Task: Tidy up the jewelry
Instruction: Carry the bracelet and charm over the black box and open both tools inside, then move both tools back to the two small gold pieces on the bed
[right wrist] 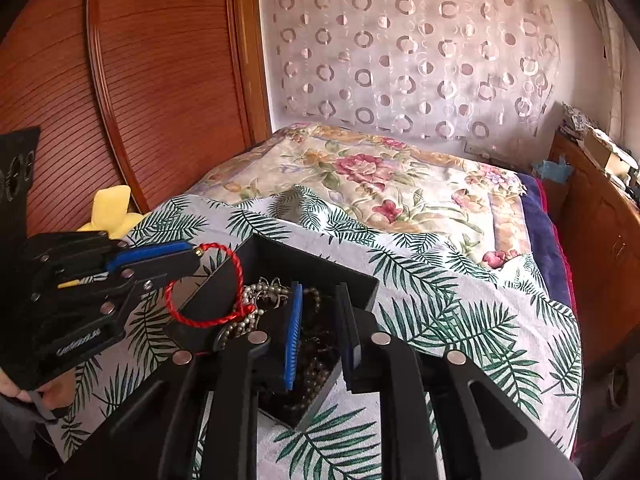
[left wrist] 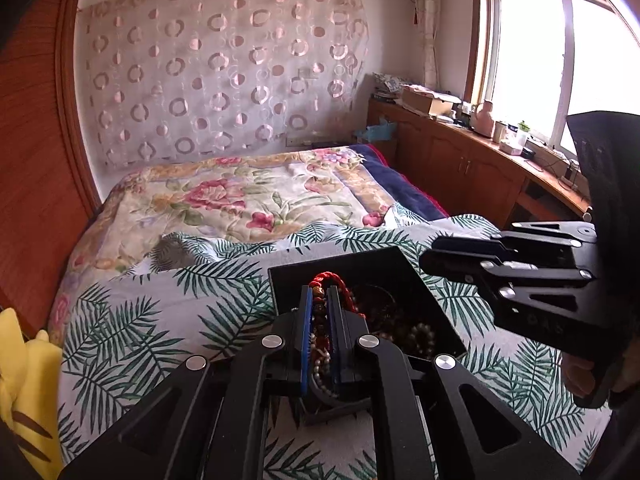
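The left gripper (right wrist: 192, 258) pinches a red cord bracelet (right wrist: 208, 292) above the black box (right wrist: 280, 258), the right gripper (right wrist: 320, 328) gapes empty, and tangled bead strands (right wrist: 256, 300) remain unsorted inside.

Counted: one black jewelry box (right wrist: 280, 258); one red cord bracelet (right wrist: 240, 276); several beaded strands (right wrist: 256, 294), number indeterminate; one yellow plush toy (right wrist: 110, 210); two grippers, left (left wrist: 319, 300) and right (right wrist: 320, 320).
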`<state>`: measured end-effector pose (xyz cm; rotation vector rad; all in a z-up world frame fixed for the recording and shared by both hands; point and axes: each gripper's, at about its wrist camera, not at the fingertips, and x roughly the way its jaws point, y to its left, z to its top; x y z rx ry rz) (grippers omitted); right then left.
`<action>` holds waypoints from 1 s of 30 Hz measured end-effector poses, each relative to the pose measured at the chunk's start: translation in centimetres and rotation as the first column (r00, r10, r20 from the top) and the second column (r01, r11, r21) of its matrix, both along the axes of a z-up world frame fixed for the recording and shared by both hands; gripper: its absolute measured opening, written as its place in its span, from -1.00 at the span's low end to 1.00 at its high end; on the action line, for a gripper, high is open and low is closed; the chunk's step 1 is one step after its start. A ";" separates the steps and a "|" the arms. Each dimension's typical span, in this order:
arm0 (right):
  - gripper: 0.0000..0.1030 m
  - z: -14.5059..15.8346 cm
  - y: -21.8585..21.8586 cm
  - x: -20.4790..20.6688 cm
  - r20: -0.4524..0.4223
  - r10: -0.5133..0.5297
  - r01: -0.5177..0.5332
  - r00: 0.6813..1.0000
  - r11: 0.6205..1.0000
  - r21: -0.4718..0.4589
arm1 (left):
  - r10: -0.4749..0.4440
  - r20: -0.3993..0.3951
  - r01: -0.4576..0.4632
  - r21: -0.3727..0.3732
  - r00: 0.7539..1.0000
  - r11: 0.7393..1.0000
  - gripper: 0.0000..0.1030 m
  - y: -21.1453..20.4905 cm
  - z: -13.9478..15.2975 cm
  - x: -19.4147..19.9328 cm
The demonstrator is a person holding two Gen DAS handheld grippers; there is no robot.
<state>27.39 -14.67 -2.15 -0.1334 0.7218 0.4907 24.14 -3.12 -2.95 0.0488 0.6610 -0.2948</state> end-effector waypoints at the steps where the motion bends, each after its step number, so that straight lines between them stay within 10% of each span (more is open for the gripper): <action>1: -0.63 0.0 -0.2 -0.2 0.001 0.000 0.000 1.000 1.000 -0.001 | -0.003 0.000 0.003 -0.002 1.000 1.000 -0.88 -0.1 0.0 0.1; 9: -0.63 -0.7 -1.4 -2.6 0.002 0.016 -0.016 1.000 1.000 -0.006 | -0.018 0.002 0.018 0.001 1.000 1.000 -0.86 -1.0 -0.2 0.4; 22: -0.63 -2.7 -3.8 -8.7 -0.017 0.044 -0.044 0.999 0.998 0.036 | -0.016 0.009 0.016 0.012 1.000 1.000 0.59 0.3 -1.4 -4.0; 30: -0.38 -5.0 -4.2 -11.5 -0.060 0.050 -0.049 0.997 0.999 0.025 | -0.010 0.007 0.010 0.013 1.000 1.000 0.85 1.6 -2.7 -7.6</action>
